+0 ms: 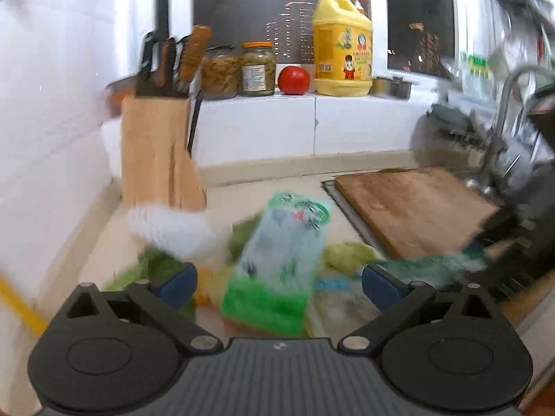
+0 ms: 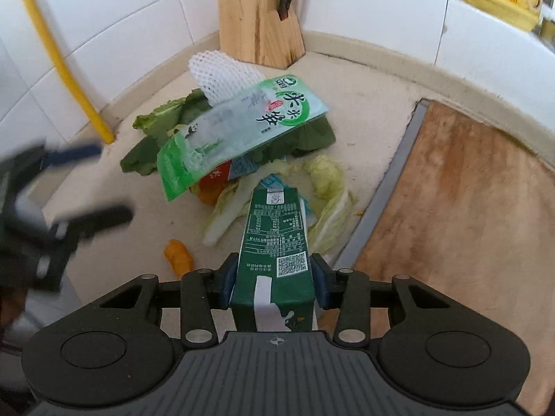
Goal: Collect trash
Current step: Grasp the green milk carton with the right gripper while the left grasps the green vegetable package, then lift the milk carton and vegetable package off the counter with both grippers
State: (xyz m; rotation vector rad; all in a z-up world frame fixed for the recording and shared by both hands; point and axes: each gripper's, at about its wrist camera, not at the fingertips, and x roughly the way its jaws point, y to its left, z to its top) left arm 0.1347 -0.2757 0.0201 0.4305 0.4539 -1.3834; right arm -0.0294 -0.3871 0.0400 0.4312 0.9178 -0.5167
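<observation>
Right now the right gripper [image 2: 274, 282] has its fingers clamped on the green carton [image 2: 274, 242], low centre of the right wrist view. Left gripper [image 1: 279, 279] is wide open, holding nothing, over the green plastic bag [image 1: 277, 260] and leaf scraps [image 2: 326, 208] on the surface [image 2: 374, 111]. Risks: carton is pinched at one end, could pivot or slip; the left could snag leaves or shove the foam net [image 2: 222, 72] toward the knife block [image 2: 256, 14].

The carton [image 2: 274, 242] looks like matt printed card. The bag [image 2: 239, 131] is glossy plastic film. The net [image 2: 222, 72] is white foam mesh. The knife block [image 2: 256, 17] and board [image 2: 461, 201] are wood, the board worn. The counter [image 2: 364, 104] looks matt and speckled; the tiles [image 2: 104, 27] are glossy.
</observation>
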